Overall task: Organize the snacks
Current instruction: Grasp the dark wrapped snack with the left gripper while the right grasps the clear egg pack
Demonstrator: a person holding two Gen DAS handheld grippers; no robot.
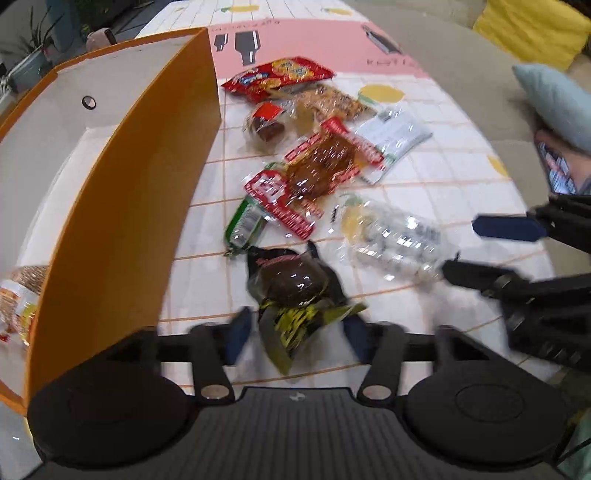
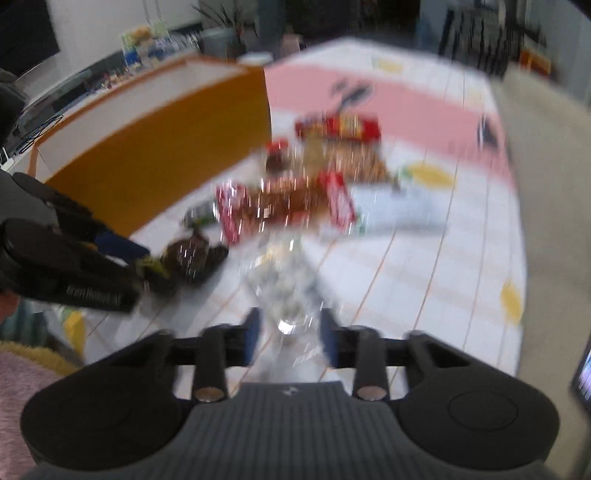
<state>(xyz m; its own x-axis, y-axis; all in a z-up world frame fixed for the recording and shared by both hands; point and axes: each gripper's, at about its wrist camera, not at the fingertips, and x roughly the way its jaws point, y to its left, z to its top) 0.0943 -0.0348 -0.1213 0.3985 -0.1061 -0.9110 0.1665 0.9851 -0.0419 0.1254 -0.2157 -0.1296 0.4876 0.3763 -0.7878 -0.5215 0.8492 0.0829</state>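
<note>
Several wrapped snacks lie in a heap on the tiled tablecloth (image 1: 424, 173). My left gripper (image 1: 297, 330) is open, its blue pads either side of a black-and-yellow packet holding a dark round cake (image 1: 295, 291). My right gripper (image 2: 290, 334) is open around the near end of a clear crinkly packet (image 2: 284, 280), which also shows in the left wrist view (image 1: 391, 236). The right gripper appears in the left wrist view (image 1: 476, 247) at the right. An orange box (image 1: 122, 177) stands at the left with a snack (image 1: 18, 299) inside. The right wrist view is blurred.
Other snacks: a red biscuit bag (image 1: 277, 77), a red-edged packet of brown jerky (image 1: 317, 166), a green packet (image 1: 243, 225), a white packet (image 1: 391, 136). A beige sofa with a yellow cushion (image 1: 532, 29) and a blue cushion (image 1: 554, 99) lies to the right.
</note>
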